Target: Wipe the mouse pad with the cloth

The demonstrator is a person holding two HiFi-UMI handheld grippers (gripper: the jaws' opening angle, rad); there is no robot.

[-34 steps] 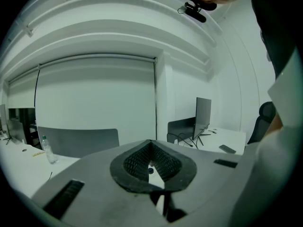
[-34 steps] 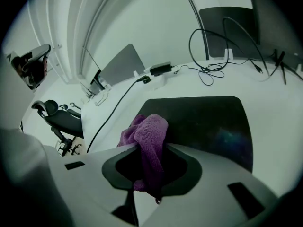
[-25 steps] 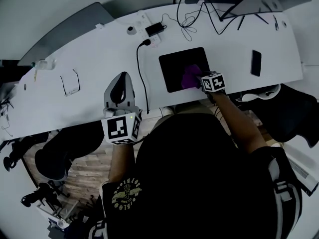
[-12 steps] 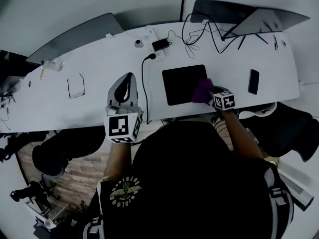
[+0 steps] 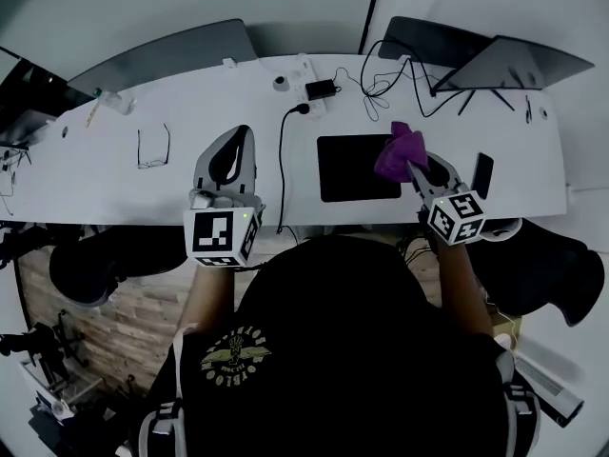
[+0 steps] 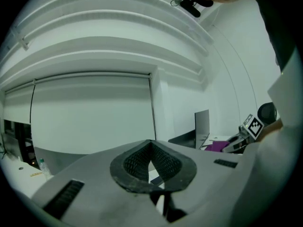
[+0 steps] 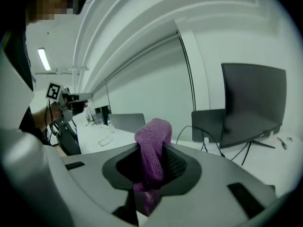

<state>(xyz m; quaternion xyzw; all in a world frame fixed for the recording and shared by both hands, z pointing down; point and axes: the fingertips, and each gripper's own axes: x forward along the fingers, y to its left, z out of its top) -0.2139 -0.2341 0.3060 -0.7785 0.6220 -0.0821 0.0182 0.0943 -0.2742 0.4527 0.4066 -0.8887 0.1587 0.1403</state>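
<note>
The black mouse pad (image 5: 354,168) lies flat on the white desk (image 5: 114,184), just in from the front edge. My right gripper (image 5: 413,167) is shut on the purple cloth (image 5: 400,149) and holds it raised over the pad's right edge, off the surface. In the right gripper view the cloth (image 7: 154,143) sticks up, pinched between the jaws of the right gripper (image 7: 150,151). My left gripper (image 5: 240,137) hovers left of the pad. Seen in its own view, the left gripper (image 6: 150,144) has its pads together with nothing between them.
A black cable (image 5: 282,165) runs from a power strip (image 5: 306,76) to the desk's front, between the left gripper and the pad. Glasses (image 5: 153,148) lie at left, a phone (image 5: 481,174) right of the pad, and a laptop (image 5: 519,60) at back right.
The right gripper has lifted the cloth off the pad and drawn it right, toward the pad's right edge. The left gripper stays shut at the left.
</note>
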